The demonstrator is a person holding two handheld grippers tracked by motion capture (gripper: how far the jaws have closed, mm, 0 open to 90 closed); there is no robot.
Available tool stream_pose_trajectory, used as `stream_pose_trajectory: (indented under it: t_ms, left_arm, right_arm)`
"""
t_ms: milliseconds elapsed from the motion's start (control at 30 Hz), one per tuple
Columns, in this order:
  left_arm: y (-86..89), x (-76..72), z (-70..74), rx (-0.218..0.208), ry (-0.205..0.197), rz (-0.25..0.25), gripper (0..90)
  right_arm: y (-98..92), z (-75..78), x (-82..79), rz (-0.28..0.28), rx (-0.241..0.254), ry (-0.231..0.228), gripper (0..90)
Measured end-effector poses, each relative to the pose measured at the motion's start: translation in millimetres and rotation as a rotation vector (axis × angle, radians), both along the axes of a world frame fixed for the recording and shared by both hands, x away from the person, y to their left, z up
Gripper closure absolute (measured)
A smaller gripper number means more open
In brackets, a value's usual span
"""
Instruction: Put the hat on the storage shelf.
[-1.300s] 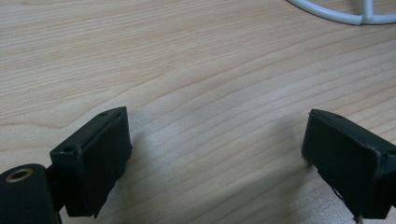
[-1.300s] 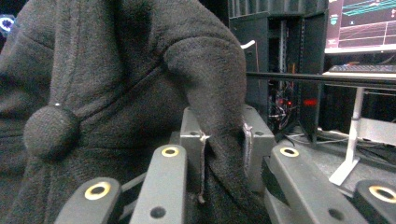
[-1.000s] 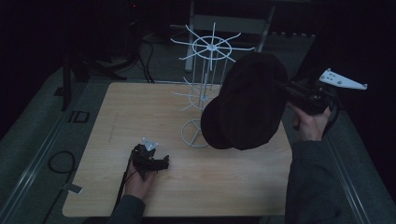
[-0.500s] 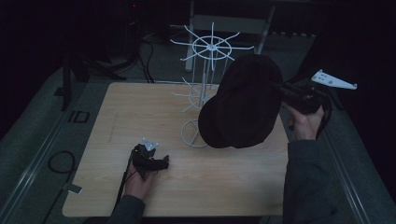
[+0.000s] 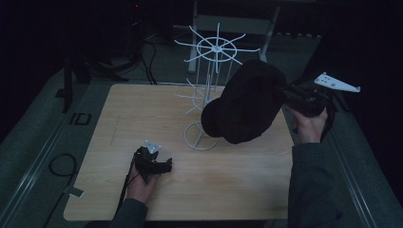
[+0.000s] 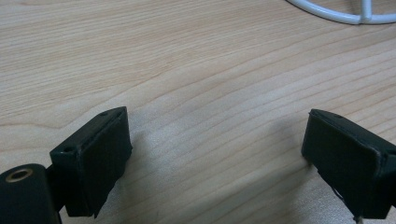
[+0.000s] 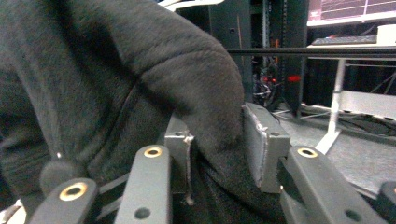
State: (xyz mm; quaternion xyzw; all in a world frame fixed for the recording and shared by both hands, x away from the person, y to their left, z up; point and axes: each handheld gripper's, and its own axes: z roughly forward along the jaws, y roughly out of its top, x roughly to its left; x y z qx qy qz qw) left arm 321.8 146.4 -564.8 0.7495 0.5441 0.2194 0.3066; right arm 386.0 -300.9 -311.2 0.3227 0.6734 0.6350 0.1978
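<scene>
- Where the scene is widest, a light wooden table [image 5: 114,118] spans the high view, its grain also passing under the left gripper's jaws in the left gripper view.
- White wire display rack [image 5: 211,80]: stands upright near the table's far middle on a ring base [image 5: 196,141], with spoked arms at the top; an arc of that base appears at the top edge of the left gripper view [image 6: 348,17].
- Black cap [image 5: 244,102]: held off the table, just to the right of the rack and overlapping it in the high view; its fabric extends away from the right gripper toward the rack. In the right gripper view the cap [image 7: 116,79] bulks over the jaws.
- Right gripper [image 7: 217,149]: raised at the table's right edge in the person's right hand [image 5: 309,126], jaws closed on a fold of the cap's cloth.
- Left gripper [image 6: 217,158]: low over bare wood near the table's front left, jaws spread wide with nothing between them, well apart from the cap; in the high view it [image 5: 154,164] sits in the left hand [image 5: 140,183].
</scene>
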Motion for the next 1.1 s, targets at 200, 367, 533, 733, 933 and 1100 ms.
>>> stream_pose_trajectory:
  t_ms: [200,367,533,733,933,1100]
  left_arm:
    - [-0.1,0.0,0.0,-0.001,0.0,0.001,8.6]
    - [0.0,0.0,0.0,0.0,0.0,0.0,8.6]
    - [-0.1,0.0,-0.1,-0.001,-0.001,0.001,8.7]
    - [-0.2,0.0,-0.1,-0.002,-0.001,0.002,8.6]
    - [-0.1,0.0,-0.1,-0.001,-0.002,0.002,8.6]
    - [-0.3,0.0,-0.2,-0.002,-0.002,0.003,8.6]
  right_arm:
    - [2.6,-2.0,0.7,0.007,-0.007,0.007,64.0]
    - [2.7,-1.7,0.4,0.006,-0.009,0.002,62.7]
    - [0.7,-5.0,1.1,0.005,-0.001,0.008,62.2]
    - [-0.6,-4.6,-0.6,0.013,0.02,0.002,68.8]
    - [-3.2,2.9,-4.4,0.028,0.068,-0.031,70.0]
    - [-3.9,13.6,-6.2,0.027,0.092,-0.059,70.2]
